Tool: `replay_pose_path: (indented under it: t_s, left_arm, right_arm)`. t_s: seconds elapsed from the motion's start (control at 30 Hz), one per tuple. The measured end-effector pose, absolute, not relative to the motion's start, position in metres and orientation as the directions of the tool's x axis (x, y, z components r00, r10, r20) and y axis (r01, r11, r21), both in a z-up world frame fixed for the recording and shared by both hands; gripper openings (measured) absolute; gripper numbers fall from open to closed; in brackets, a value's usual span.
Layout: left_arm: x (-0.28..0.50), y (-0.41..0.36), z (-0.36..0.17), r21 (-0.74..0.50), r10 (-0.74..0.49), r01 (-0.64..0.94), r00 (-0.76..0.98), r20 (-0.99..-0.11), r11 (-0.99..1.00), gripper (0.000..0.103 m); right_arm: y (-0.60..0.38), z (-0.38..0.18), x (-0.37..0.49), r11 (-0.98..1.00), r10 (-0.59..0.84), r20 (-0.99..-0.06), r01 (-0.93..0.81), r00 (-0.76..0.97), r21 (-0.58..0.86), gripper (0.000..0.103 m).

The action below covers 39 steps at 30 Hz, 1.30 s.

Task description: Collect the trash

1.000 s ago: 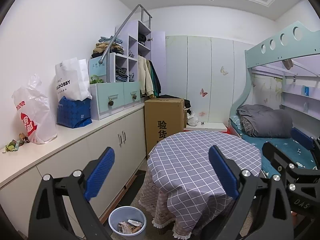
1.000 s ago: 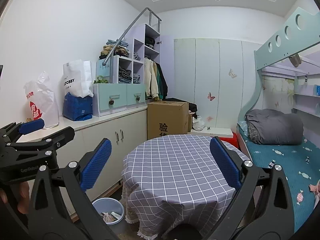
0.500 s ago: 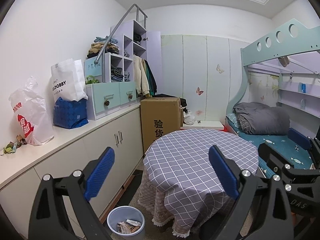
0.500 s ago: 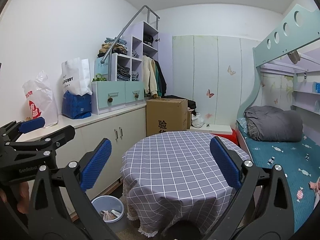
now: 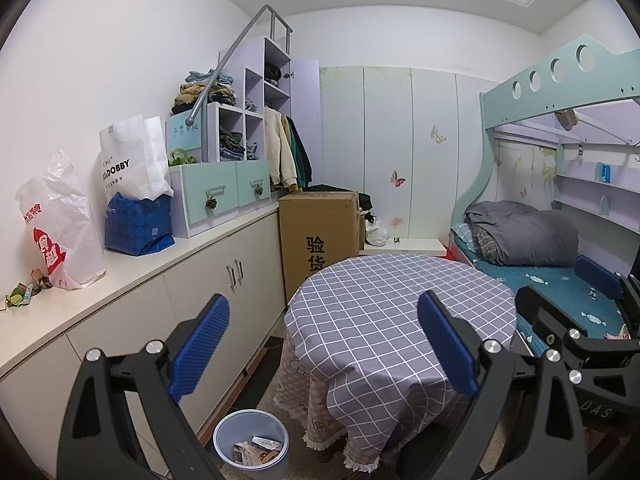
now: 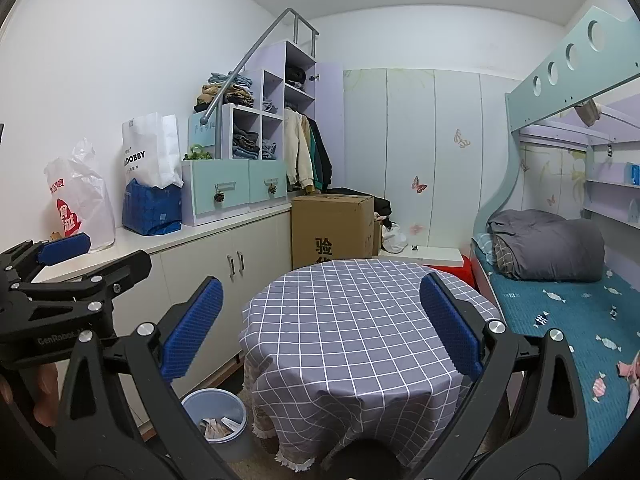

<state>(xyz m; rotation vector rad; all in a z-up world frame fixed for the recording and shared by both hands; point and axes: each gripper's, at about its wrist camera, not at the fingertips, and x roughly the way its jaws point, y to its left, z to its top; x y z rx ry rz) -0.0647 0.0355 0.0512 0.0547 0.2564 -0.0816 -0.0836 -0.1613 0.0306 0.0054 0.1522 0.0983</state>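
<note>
Both grippers, left gripper (image 5: 320,344) and right gripper (image 6: 320,326), hover wide open and empty above the round checked-cloth table (image 5: 400,312); the grey plastic wastebasket (image 5: 252,434), holding paper scraps, sits on the floor at the table's foot, ready for collection.

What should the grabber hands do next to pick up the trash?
Probably swing the left gripper left toward the small scraps on the white counter, next to the red-printed plastic bag. Both grippers are open and empty, the round table looks bare, and the bin waits on the floor below.
</note>
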Motion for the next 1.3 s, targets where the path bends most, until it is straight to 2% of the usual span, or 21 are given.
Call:
replay_pose_path:
  t_s: [1.3]
  left_arm:
    - [-0.0656,0.0338,0.0492,0.042,-0.074,0.087,0.964,-0.256,0.995,0.093]
  right_arm:
    - [-0.1598,0.0236,-0.0824,0.994,0.112,-0.166,-0.113,0.980,0.003,0.097]
